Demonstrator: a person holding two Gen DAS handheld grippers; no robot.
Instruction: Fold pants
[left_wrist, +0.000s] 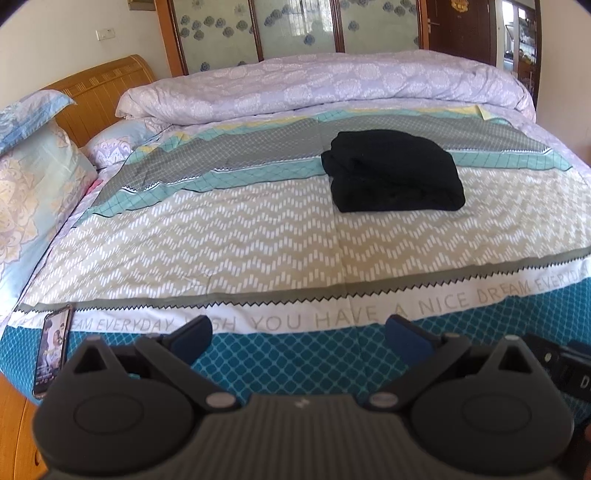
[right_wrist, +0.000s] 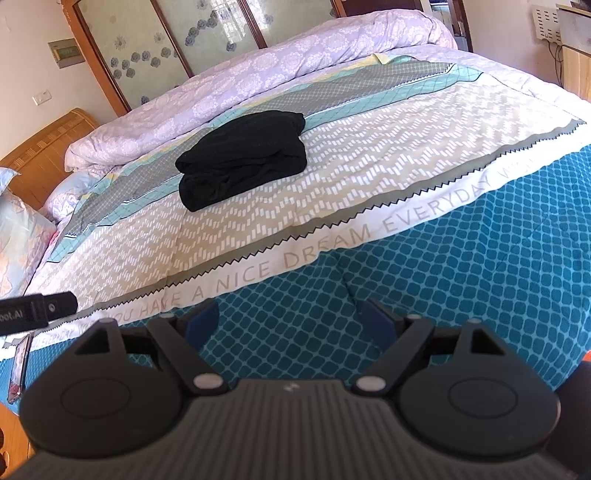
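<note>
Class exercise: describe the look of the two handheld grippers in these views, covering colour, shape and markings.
Both the left gripper and right gripper are matte black, with a ribbed grey-black body, two round discs, silver pivot pins, angular linkages and blue-padded fingers. A small white logo marks each body.

**Bed, top surface**

Bed w/ patterned cover: chevron band mid, teal lattice at near edge, lettered strip between. Black pants folded into compact bundle, lying across grey/mint stripes & chevron band. Lilac duvet rolled along far side. Pillows by headboard. Phone at near-left edge (screen lit).
</note>
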